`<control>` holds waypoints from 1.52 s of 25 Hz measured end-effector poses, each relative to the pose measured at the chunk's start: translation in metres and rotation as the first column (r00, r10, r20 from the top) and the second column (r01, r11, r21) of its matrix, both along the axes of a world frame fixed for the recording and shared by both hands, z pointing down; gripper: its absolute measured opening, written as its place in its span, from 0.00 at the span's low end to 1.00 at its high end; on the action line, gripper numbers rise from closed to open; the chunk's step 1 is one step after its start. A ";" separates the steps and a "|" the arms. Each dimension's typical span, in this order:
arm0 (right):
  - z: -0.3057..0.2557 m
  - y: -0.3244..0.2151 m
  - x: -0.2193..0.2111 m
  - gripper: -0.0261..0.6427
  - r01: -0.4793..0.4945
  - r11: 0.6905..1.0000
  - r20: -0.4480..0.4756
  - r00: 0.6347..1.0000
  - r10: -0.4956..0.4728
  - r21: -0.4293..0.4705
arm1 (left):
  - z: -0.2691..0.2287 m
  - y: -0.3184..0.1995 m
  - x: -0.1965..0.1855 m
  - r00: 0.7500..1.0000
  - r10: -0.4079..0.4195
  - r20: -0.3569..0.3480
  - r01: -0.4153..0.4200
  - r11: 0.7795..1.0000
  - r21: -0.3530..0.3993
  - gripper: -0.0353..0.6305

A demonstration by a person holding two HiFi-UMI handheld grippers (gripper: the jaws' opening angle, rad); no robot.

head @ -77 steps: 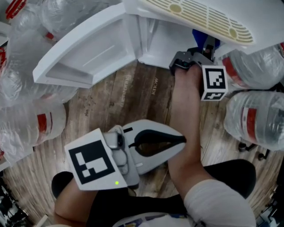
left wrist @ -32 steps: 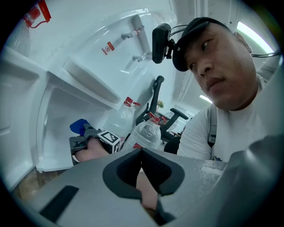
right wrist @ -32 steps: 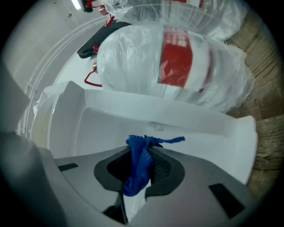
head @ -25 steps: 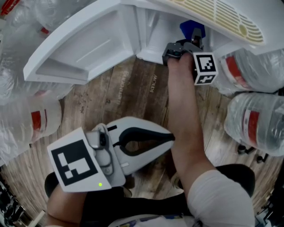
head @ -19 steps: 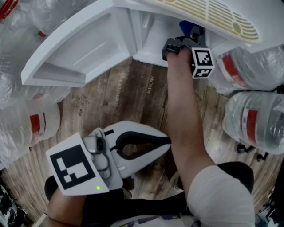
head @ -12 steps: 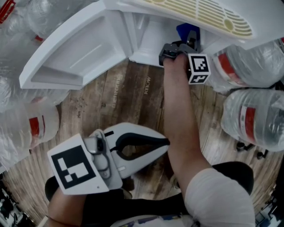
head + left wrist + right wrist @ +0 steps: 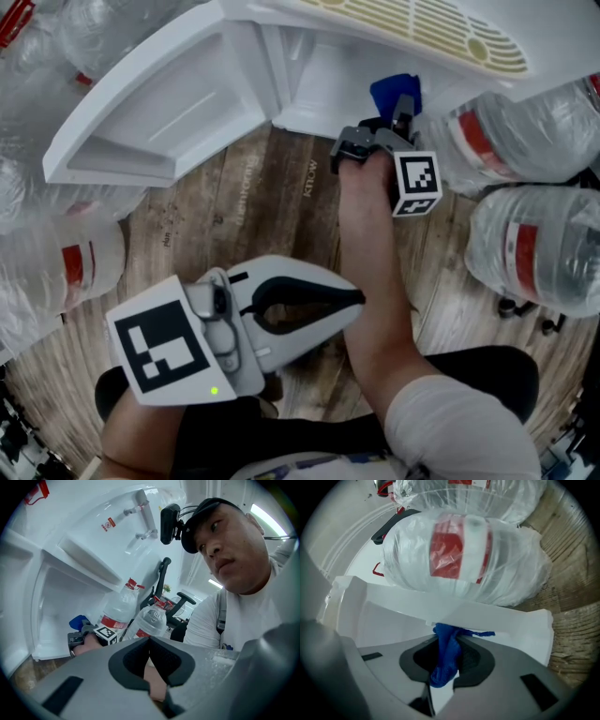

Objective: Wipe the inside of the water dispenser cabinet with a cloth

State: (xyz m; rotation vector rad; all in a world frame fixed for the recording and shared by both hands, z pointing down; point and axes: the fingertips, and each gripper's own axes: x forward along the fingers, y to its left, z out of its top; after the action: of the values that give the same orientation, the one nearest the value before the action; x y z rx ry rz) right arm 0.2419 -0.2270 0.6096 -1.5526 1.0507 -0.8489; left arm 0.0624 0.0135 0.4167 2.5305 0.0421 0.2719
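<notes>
The white water dispenser cabinet (image 7: 314,98) stands at the top of the head view with its door (image 7: 173,108) swung open to the left. My right gripper (image 7: 401,105) sits at the cabinet's lower front edge, shut on a blue cloth (image 7: 392,90) that bunches out past its tips. In the right gripper view the blue cloth (image 7: 446,660) is pinched between the jaws, just under the white cabinet edge (image 7: 497,616). My left gripper (image 7: 360,298) rests low near the person's lap, shut on nothing. The left gripper view shows the cloth (image 7: 78,621) far off at the cabinet.
Large water bottles in plastic wrap (image 7: 530,248) crowd the right side, and more (image 7: 61,258) lie at the left. One wrapped bottle (image 7: 461,555) fills the right gripper view just beyond the cabinet. Wooden floor (image 7: 253,197) lies between the cabinet and the person.
My right gripper has drawn back out of the cabinet toward the person, so more of the blue cloth shows. The left gripper has barely moved.
</notes>
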 end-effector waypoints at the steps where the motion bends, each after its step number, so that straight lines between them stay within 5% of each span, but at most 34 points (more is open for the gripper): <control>1: 0.000 0.003 -0.002 0.14 0.005 1.000 -0.003 1.000 -0.005 -0.002 | 0.000 0.000 0.001 1.000 0.001 -0.001 -0.001 1.000 -0.001 0.06; 12: 0.019 -0.062 -0.004 0.14 0.081 0.997 0.021 0.997 -0.081 0.017 | 0.002 0.004 0.002 1.000 -0.003 0.021 0.003 1.000 0.011 0.06; 18: 0.030 -0.088 0.008 0.14 0.045 0.998 0.116 0.992 -0.049 0.035 | 0.002 0.006 0.005 1.000 0.002 0.021 -0.003 1.000 0.019 0.06; 38: 0.066 -0.002 0.005 0.14 -0.036 0.999 0.221 0.975 0.039 -0.019 | 0.002 0.005 0.002 1.000 0.003 0.009 -0.003 1.000 -0.002 0.06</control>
State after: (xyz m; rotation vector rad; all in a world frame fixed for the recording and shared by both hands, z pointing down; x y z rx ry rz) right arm 0.2466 -0.2287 0.6753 -1.4476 0.8533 -0.9806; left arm 0.0643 0.0188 0.4184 2.5274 0.0423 0.2846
